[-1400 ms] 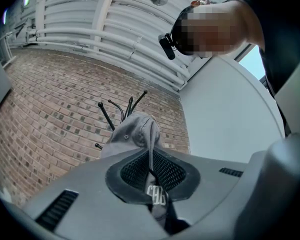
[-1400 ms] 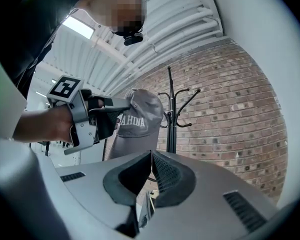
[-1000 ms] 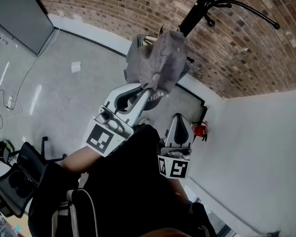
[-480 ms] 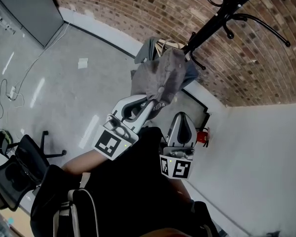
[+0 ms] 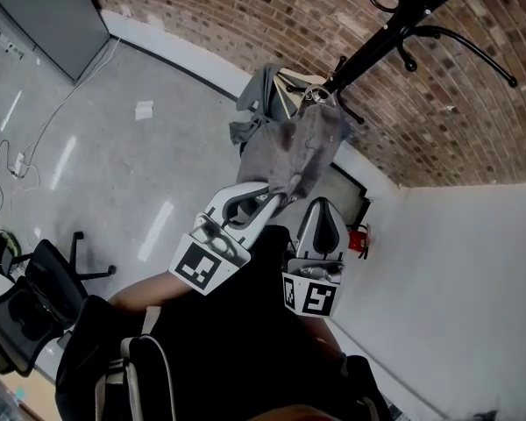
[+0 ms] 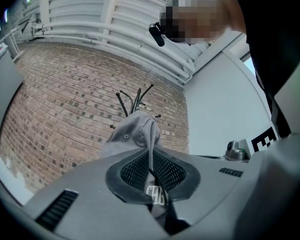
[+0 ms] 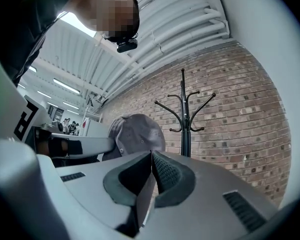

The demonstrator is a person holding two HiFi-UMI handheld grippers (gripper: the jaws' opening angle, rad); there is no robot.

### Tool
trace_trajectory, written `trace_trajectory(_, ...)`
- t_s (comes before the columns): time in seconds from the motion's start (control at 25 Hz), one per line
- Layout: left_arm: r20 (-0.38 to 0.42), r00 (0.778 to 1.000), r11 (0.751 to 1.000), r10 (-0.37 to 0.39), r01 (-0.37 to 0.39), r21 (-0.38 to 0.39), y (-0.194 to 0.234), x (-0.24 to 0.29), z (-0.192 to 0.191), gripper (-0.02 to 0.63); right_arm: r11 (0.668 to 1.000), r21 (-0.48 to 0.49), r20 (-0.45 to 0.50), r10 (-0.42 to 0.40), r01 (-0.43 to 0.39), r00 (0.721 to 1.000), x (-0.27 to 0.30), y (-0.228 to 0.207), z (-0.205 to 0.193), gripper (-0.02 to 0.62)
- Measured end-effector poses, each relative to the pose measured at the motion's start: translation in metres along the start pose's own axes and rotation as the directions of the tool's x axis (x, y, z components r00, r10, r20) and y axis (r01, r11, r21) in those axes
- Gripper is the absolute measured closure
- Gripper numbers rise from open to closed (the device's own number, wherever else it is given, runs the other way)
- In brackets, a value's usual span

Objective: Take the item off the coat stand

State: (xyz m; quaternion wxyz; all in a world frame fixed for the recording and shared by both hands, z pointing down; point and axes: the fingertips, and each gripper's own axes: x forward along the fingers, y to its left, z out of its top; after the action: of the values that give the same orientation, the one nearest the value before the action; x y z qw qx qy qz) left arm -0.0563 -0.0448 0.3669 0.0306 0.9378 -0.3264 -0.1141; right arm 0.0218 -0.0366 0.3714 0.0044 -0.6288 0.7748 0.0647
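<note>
The left gripper (image 5: 277, 193) is clamped on the edge of a grey cap (image 5: 294, 151), held up in front of the black coat stand (image 5: 393, 26). The right gripper (image 5: 320, 207) is pressed together with nothing in it. Behind stands a brick wall (image 5: 237, 16), meeting a white wall (image 5: 456, 279) above a glossy grey floor (image 5: 105, 169) with an office chair (image 5: 28, 310).

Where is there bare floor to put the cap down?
The grey floor is bare between the paper scrap, the cable at the left edge and the office chair. It is crowded round the coat stand, where a grey garment bunches beside the cap in the left gripper.
</note>
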Motion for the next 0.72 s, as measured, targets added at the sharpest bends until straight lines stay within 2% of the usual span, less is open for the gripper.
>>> trace_trajectory(0.2, -0.028, 1.000, 1.000, -0.009, 0.009, -0.017, 0.000, 0.004, -0.008, 0.569, 1.000, -0.004, -0.008, 0.011, -0.011, 1.000, 0.002, 0.005, -0.001, 0.575)
trace_trajectory(0.52, -0.047, 0.998, 0.999, -0.029, 0.028, -0.018, 0.002, 0.006, -0.014, 0.569, 1.000, -0.006, -0.035, -0.024, 0.024, 0.999, 0.000, 0.005, -0.007, 0.575)
trace_trajectory(0.72, -0.054, 0.997, 0.996, -0.052, 0.048, -0.068, 0.000, 0.010, -0.018, 0.568, 0.999, -0.019, -0.046, -0.034, 0.033, 0.998, -0.001, 0.006, -0.009, 0.575)
